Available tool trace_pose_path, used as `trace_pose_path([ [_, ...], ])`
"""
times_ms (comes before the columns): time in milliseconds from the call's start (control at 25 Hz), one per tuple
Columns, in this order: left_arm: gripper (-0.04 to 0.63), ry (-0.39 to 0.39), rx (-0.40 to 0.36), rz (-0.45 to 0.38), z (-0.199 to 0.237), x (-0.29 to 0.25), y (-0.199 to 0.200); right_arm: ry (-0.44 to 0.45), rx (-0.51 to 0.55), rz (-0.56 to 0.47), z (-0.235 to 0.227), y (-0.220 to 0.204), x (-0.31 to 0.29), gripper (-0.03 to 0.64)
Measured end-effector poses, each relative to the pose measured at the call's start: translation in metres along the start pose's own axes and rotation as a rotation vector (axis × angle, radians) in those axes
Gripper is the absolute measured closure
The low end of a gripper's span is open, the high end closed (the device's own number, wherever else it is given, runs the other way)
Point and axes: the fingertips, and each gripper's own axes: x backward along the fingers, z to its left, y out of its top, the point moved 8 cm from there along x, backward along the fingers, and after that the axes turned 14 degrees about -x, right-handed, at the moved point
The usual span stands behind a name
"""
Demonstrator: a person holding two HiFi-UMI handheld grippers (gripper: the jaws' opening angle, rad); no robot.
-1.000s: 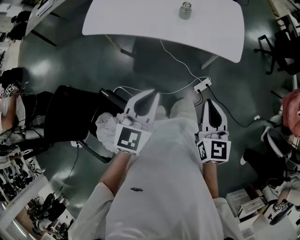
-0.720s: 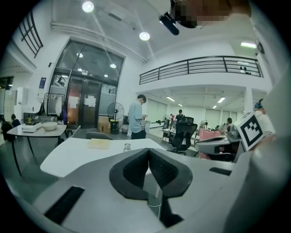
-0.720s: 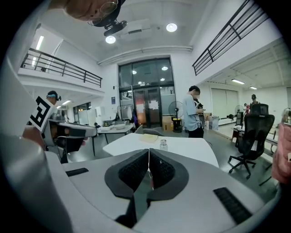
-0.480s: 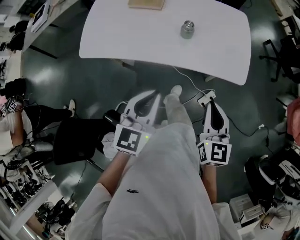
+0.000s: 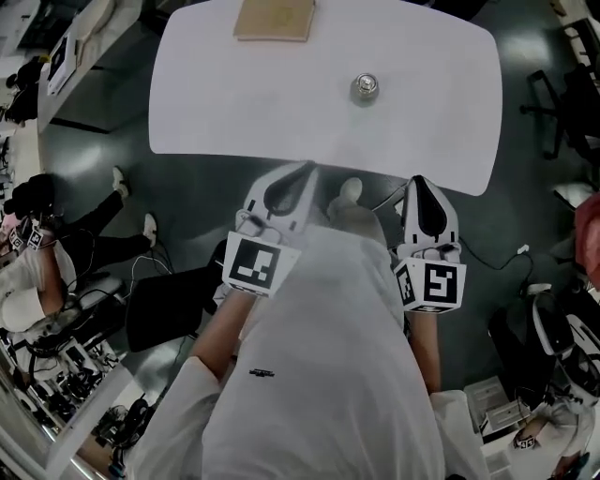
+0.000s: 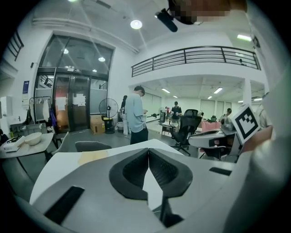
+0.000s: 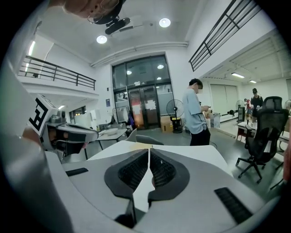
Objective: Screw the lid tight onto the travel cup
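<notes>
The travel cup point(image 5: 365, 89), small and metallic with its lid on top, stands upright on the white table point(image 5: 234, 94) right of centre. In the head view both grippers are held out in front of the person's body at the table's near edge, well short of the cup. My left gripper point(image 5: 307, 170) is shut and empty, and so is my right gripper point(image 5: 418, 180). The left gripper view shows the left gripper point(image 6: 148, 150) with its jaws pressed together over the table point(image 6: 68, 164). The right gripper point(image 7: 148, 150) looks the same in its own view. Neither gripper view shows the cup.
A flat brown board point(image 5: 274, 19) lies at the table's far edge. A black chair point(image 5: 169, 305) stands on the floor at lower left, an office chair point(image 5: 562, 103) at right. Cables and a power strip point(image 5: 401, 199) lie under the near edge. A person point(image 6: 135, 116) stands beyond the table.
The person has stepped toward the table. The table and cup have come lower and closer in the head view, and both gripper tips have reached its near edge, still shut.
</notes>
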Motion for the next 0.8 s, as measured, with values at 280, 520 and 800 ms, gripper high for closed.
trace_pose_path([
  [280, 0.592, -0.097, -0.006, -0.002, 0.051, -0.057, -0.002, -0.021, 0.017, 0.05, -0.001, 0.018, -0.063, 0.615],
  [520, 0.592, -0.223, -0.037, -0.012, 0.09, -0.086, -0.009, -0.083, -0.009, 0.132, 0.016, 0.011, -0.091, 0.614],
  [800, 0.591, -0.365, -0.069, -0.015, 0.134, -0.12, -0.025, -0.212, -0.001, 0.089, 0.037, 0.01, -0.134, 0.614],
])
